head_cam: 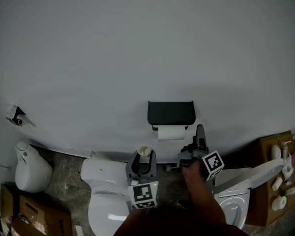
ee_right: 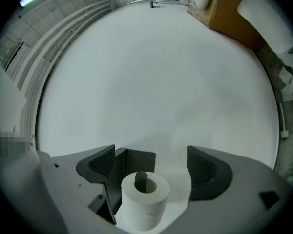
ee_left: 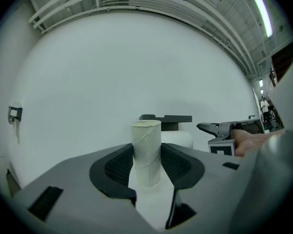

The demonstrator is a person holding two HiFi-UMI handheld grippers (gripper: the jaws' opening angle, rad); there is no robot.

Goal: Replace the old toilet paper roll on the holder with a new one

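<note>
From the head view we see the roll [head_cam: 171,132] hanging under the holder [head_cam: 170,113]; the left gripper [head_cam: 141,155] is below the holder, the right gripper [head_cam: 200,131] just beside it.

Left gripper view: we clench a bare tube [ee_left: 146,150] upright — left of the holder.

Right gripper view: our fingers stand released around the roll — not pressing it.

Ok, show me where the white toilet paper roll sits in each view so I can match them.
Head view: toilet paper roll at centre, just under the black holder.
Left gripper view: toilet paper roll right of centre, partly behind the cardboard tube.
Right gripper view: toilet paper roll bottom centre, seen end-on.
Shared landmark: the black holder, right beside the roll in all three.
</note>
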